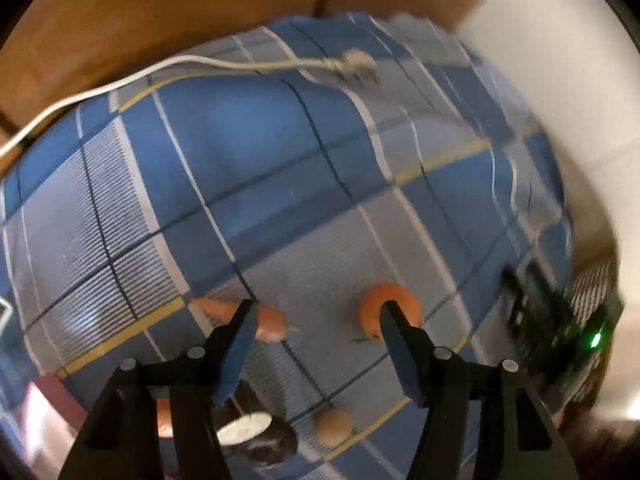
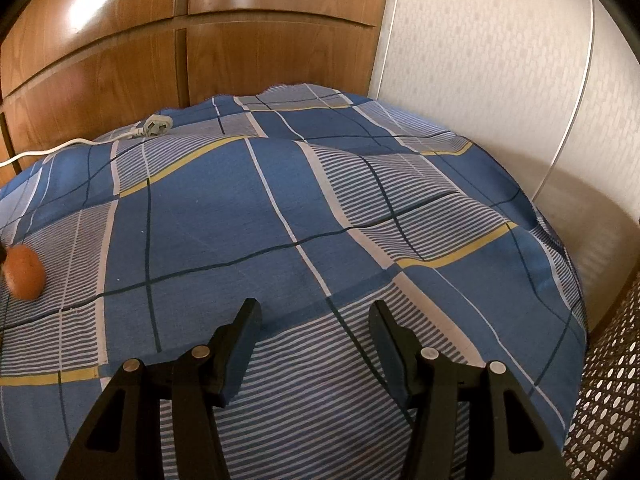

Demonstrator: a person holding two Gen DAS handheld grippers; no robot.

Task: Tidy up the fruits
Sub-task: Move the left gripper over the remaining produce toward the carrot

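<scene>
Your left gripper point(image 1: 316, 312) points steeply down over the checked blue bedspread point(image 1: 256, 168) with its jaws standing well apart and nothing between the pads, which is how you want them for an approach from above. Two of the fruits sit just past the fingertips: an orange point(image 1: 390, 304) partly hidden behind the right-hand finger, and a carrot-like orange piece point(image 1: 268, 322) lying on its side behind the left-hand finger. Neither is gripped; whether a finger brushes either one cannot be told from this angle. A smaller tan fruit point(image 1: 333, 426) lies closer to you on the cloth, between the two fingers in the view, and beside it sits a dark bowl point(image 1: 276, 446) with something pale inside, probably the place the fruit is meant to go, with another orange shape point(image 1: 163, 416) half hidden behind the gripper body. Judging by the spread of the jaws, you are lining up for a pick rather than carrying anything. The picture is smeared, so aim with care. Your right gripper point(image 2: 316, 312) hangs over an empty stretch of the bedspread, jaws moderately apart and holding nothing, kept clear so it does not crowd the working side. From there one orange fruit point(image 2: 24, 272) shows at the far left edge. A white cable and plug point(image 2: 156, 126) lie at the far side of the bed near the wooden wardrobe point(image 2: 160, 40), well apart from the fruit.
</scene>
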